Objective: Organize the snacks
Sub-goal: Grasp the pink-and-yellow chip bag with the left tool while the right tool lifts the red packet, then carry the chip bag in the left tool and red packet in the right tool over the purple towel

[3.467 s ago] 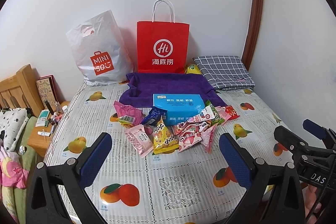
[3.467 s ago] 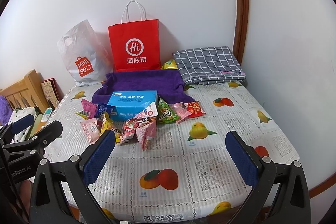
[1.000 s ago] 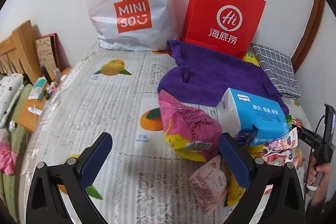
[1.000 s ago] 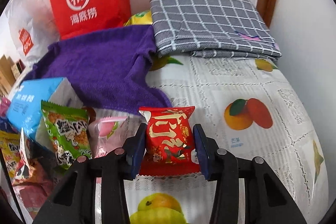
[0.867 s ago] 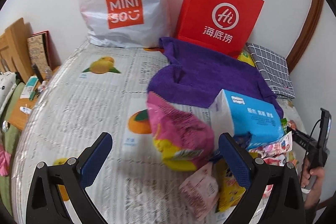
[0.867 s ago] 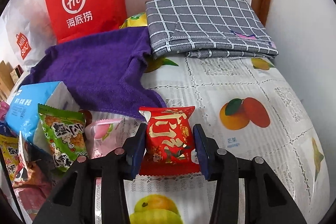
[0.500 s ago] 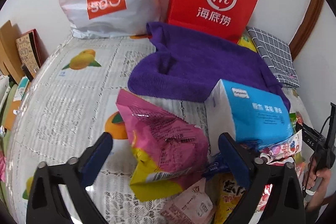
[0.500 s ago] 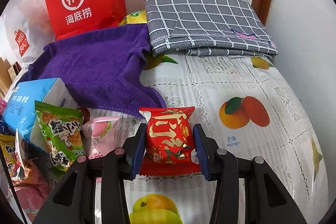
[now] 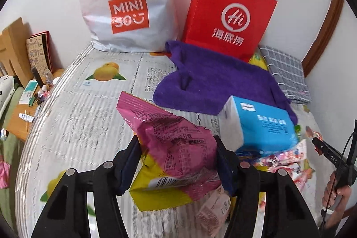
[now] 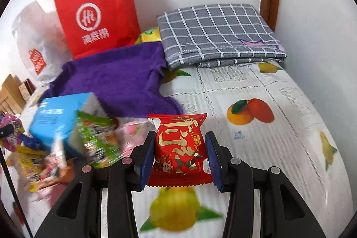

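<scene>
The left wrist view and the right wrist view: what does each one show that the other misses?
Only the left view shows the left gripper shut on a pink packet, plus a side shelf of small items. Only the right view shows the right gripper shut on a red packet, and a green packet. Both show the red bag, white bag, purple towel, blue box and checked cloth.

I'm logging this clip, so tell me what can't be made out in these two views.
- Snack pile, right wrist view: motion-blurred, packets unreadable.
- Pink snack bag, left wrist view: print too small to read.
- Yellow item: mostly hidden behind purple towel.
- Red paper bag: contents hidden.
</scene>
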Tool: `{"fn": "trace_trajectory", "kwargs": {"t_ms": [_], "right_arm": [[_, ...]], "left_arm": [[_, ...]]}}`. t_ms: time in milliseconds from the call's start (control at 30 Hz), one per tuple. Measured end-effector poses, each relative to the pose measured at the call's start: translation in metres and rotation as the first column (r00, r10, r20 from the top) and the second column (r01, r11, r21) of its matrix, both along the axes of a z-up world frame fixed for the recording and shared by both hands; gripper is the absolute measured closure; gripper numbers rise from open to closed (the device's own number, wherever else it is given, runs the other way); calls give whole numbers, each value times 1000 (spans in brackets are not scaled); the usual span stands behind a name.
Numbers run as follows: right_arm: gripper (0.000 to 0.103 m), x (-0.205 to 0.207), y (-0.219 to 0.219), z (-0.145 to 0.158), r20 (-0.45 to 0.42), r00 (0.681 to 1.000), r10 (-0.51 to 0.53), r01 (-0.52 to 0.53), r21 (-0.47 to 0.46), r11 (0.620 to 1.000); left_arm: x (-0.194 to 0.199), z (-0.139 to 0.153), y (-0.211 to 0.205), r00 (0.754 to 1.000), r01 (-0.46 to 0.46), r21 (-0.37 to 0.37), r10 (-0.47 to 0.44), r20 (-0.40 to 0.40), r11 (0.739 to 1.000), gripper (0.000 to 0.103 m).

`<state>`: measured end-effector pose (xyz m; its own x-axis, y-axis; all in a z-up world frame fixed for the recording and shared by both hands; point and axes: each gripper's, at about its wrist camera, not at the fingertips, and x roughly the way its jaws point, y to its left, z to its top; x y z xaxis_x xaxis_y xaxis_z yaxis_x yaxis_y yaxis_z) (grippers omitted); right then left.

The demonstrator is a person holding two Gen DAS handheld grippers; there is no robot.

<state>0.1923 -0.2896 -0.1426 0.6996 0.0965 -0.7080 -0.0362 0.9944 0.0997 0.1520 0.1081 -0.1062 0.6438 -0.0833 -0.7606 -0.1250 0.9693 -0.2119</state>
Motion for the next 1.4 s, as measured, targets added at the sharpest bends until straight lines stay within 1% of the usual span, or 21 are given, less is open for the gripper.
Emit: {"fn": "trace_trajectory", "kwargs": {"t_ms": [67, 233, 367, 500, 633, 767, 967, 1067, 1167, 1400], "right_arm": [[59, -16, 4, 11, 12, 1000, 3, -3, -9, 1000], [59, -52, 21, 37, 36, 999, 22, -22, 7, 1000], [59, -77, 38, 52, 46, 998, 42, -42, 10, 999], [59, -95, 52, 62, 49, 997, 64, -65, 15, 998], [59, -112, 64, 72, 54, 994, 90, -91, 21, 996], [59, -128, 77, 87, 72, 990, 119, -122, 35, 992], [59, -140, 88, 107, 103, 985, 138, -141, 21, 990], [59, -140, 89, 115, 116, 983, 142, -146, 31, 989], [59, -137, 90, 121, 123, 982, 143, -148, 38, 988], [59, -124, 91, 132, 138, 981, 138, -147, 56, 988]], "left_arm": [[-11, 8, 1, 1000, 6, -18, -6, 17, 1000, 43], [-34, 26, -6, 998, 29, -9, -29, 55, 1000, 43], [-49, 41, -12, 995, 53, -31, -50, 83, 998, 43], [-65, 58, -22, 991, 70, -18, -68, 112, 997, 43], [-78, 74, -34, 986, 98, -30, -93, 136, 995, 43], [-89, 91, -52, 979, 127, -14, -123, 161, 992, 43], [-96, 103, -71, 972, 161, 8, -160, 169, 987, 43], [-96, 106, -76, 972, 166, 12, -166, 169, 986, 43], [-93, 109, -78, 971, 172, 8, -170, 169, 985, 43], [-85, 118, -81, 968, 181, 29, -183, 172, 983, 43]]}}
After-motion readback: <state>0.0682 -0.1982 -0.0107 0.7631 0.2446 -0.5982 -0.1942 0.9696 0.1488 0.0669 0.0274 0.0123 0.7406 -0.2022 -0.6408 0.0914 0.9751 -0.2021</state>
